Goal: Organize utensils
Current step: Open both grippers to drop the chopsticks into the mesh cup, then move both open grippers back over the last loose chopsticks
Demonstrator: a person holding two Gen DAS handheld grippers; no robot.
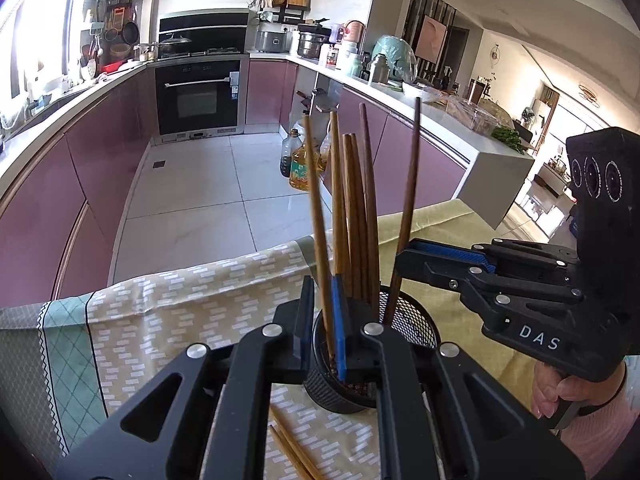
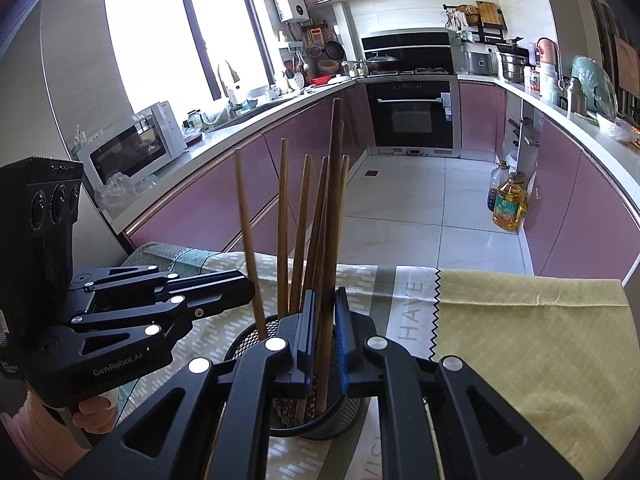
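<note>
Brown wooden chopsticks (image 1: 352, 216) stand in a black mesh cup (image 1: 416, 320); left gripper (image 1: 324, 316) and right gripper (image 2: 325, 328) each pinch one.

Two close wrist views, shared holder (image 1: 348, 364)

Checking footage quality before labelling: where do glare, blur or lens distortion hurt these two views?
Left wrist view: window glare at the left edge, counters bowed by the fisheye, chopsticks sharp. Right wrist view: window blown out white, corners vignetted dark, mesh holder crisp.
</note>
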